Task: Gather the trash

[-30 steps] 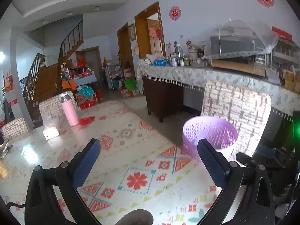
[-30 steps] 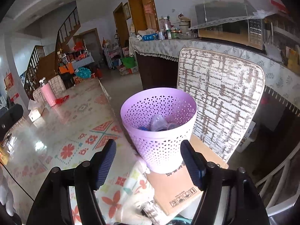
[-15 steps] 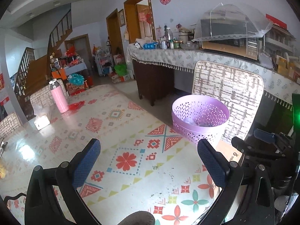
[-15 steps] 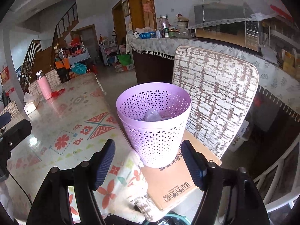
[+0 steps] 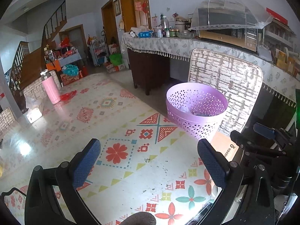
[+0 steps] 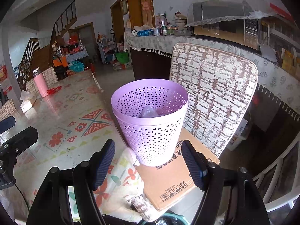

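Observation:
A purple perforated waste basket (image 5: 196,110) (image 6: 150,131) stands on a flat cardboard sheet (image 6: 168,178) on a chair seat, right beside the table's edge. Crumpled clear plastic (image 6: 148,112) lies inside it. My right gripper (image 6: 148,146) is open just in front of the basket's lower wall, with its pads on either side and apart from it. Over the patterned tablecloth (image 5: 116,112) my left gripper (image 5: 148,148) is open, left of the basket, with nothing between its fingers. A red scrap (image 5: 68,95) lies on the far part of the table.
A pink bottle (image 5: 50,90) and a white tissue box (image 5: 33,114) stand at the table's far end. The woven chair back (image 6: 215,93) rises behind the basket. Beyond it is a long counter (image 5: 178,45) with jars and a microwave under a mesh cover.
The left gripper has tipped down and sunk toward the table, so the basket now sits lower and closer in its view. The right gripper has hardly moved.

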The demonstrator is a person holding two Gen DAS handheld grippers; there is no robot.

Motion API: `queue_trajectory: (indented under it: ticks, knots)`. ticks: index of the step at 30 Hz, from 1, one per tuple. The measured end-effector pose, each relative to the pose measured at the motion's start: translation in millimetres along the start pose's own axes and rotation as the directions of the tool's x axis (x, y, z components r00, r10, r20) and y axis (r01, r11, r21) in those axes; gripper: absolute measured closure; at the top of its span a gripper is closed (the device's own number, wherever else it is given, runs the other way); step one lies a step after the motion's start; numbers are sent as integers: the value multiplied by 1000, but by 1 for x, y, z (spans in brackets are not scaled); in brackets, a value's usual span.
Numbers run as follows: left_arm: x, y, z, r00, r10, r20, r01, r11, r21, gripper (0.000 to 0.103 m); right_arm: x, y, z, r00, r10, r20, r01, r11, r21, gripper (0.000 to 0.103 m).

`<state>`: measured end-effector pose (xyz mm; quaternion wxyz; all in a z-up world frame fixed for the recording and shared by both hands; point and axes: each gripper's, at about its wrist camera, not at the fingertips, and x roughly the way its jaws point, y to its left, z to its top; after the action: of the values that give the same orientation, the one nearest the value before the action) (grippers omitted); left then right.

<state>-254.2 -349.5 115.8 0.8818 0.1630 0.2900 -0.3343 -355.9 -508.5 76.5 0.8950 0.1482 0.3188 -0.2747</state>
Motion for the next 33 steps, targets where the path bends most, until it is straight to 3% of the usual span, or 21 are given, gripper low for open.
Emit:
queue_trajectory:
  ticks: [22,33]
  knots:
    - [23,-4,-1,999,2,-41,-3,1000,-17,0,12,-6,-2,1000,-18,-13,18,1000,7,25]
    - [26,-1,-7,999,16,-37,-16,1000,-17,0,14,-2,-2,987,-154,-41,152,988,-37,24]
